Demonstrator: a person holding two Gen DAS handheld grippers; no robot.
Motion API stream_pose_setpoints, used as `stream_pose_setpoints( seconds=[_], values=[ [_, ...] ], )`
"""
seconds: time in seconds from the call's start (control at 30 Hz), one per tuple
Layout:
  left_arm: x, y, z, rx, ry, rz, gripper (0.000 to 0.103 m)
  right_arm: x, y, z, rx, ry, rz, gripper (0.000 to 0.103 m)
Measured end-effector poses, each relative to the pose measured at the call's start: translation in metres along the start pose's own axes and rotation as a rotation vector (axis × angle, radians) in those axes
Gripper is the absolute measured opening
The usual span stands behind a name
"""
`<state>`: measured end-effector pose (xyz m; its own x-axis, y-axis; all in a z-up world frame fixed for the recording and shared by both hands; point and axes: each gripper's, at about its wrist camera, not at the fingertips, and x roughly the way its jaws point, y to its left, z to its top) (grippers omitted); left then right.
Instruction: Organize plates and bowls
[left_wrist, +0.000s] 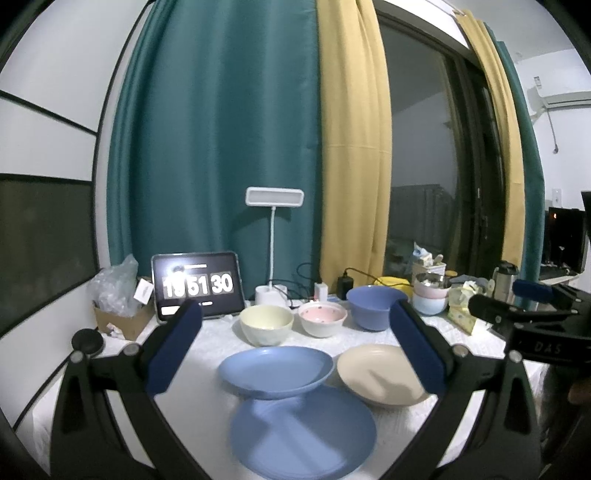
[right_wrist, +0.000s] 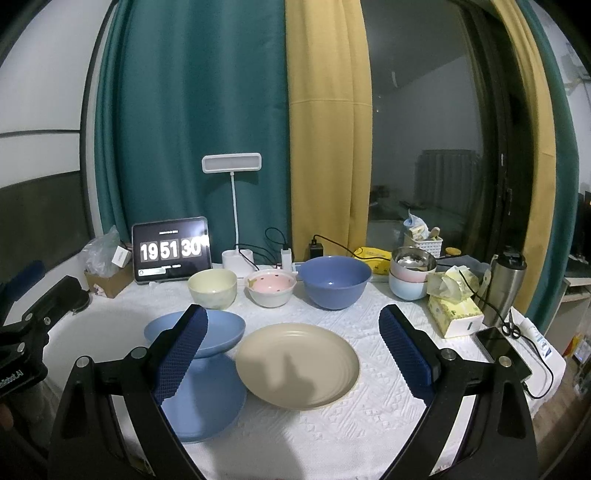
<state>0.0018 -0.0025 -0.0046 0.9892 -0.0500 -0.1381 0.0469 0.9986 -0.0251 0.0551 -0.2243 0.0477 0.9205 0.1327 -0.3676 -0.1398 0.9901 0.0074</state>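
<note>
On the white tablecloth (right_wrist: 369, 387) a blue plate (left_wrist: 275, 371) overlaps the far edge of a second blue plate (left_wrist: 303, 432). A beige plate (left_wrist: 376, 373) lies just to their right. Behind them stand a cream bowl (left_wrist: 266, 323), a pink bowl (left_wrist: 322, 317) and a larger blue bowl (left_wrist: 373, 306) in a row. My left gripper (left_wrist: 295, 310) hangs open above the blue plates, holding nothing. My right gripper (right_wrist: 292, 314) is open over the beige plate (right_wrist: 297, 363), with the upper blue plate (right_wrist: 218, 328) behind its left finger (right_wrist: 181, 350).
A tablet clock (right_wrist: 170, 247), a desk lamp (right_wrist: 232, 162) and chargers line the back edge. At the right are stacked bowls (right_wrist: 412, 277), a tissue box (right_wrist: 456, 314), a steel flask (right_wrist: 504, 288) and a phone (right_wrist: 498, 343). A cardboard box (right_wrist: 107, 280) sits at the back left.
</note>
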Motion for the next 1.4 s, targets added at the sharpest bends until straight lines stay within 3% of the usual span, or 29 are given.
stream_pose_setpoints(
  seconds=[1.4],
  values=[
    [0.001,0.0034,-0.0009,-0.007,0.004,0.005,0.102,0.0046,-0.0034,-0.0076,-0.002,0.011,-0.004,0.097]
  ],
)
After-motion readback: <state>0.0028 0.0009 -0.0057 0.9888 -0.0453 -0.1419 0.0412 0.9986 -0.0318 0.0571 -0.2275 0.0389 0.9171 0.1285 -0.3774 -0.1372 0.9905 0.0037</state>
